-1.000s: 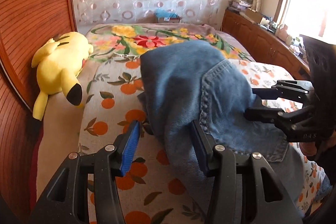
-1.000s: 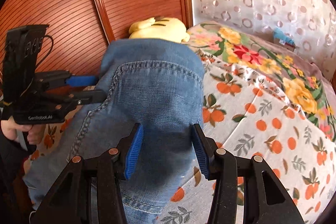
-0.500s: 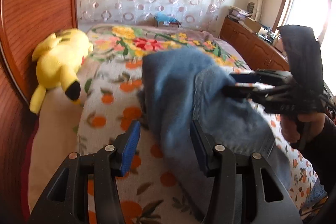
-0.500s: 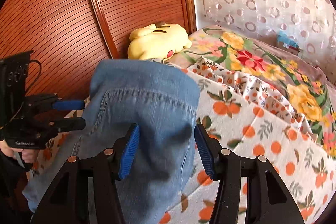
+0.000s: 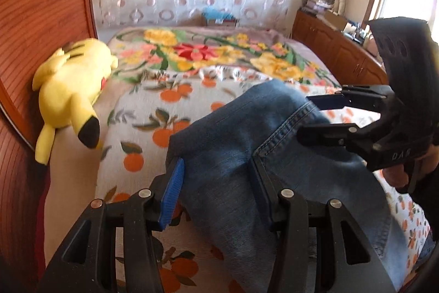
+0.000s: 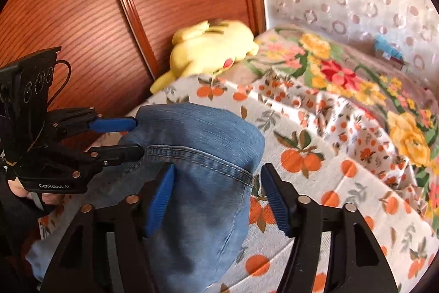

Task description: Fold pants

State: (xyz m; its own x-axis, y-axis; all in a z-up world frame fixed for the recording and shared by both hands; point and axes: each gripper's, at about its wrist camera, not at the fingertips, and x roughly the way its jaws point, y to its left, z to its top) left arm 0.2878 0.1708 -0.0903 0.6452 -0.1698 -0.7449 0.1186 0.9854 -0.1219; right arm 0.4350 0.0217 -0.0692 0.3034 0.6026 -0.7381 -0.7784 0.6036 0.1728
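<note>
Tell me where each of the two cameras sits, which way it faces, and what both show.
Left wrist: on the left gripper, facing down the bed over the jeans; the right gripper and a hand show at right.
Right wrist: on the right gripper, facing the wooden headboard; the left gripper shows at left.
Shared: jeans, yellow plush toy, bed.

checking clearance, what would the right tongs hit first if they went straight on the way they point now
Most likely the folded blue denim pants already between the open right tongs, then the orange-print bedsheet underneath; depth is uncertain.
</note>
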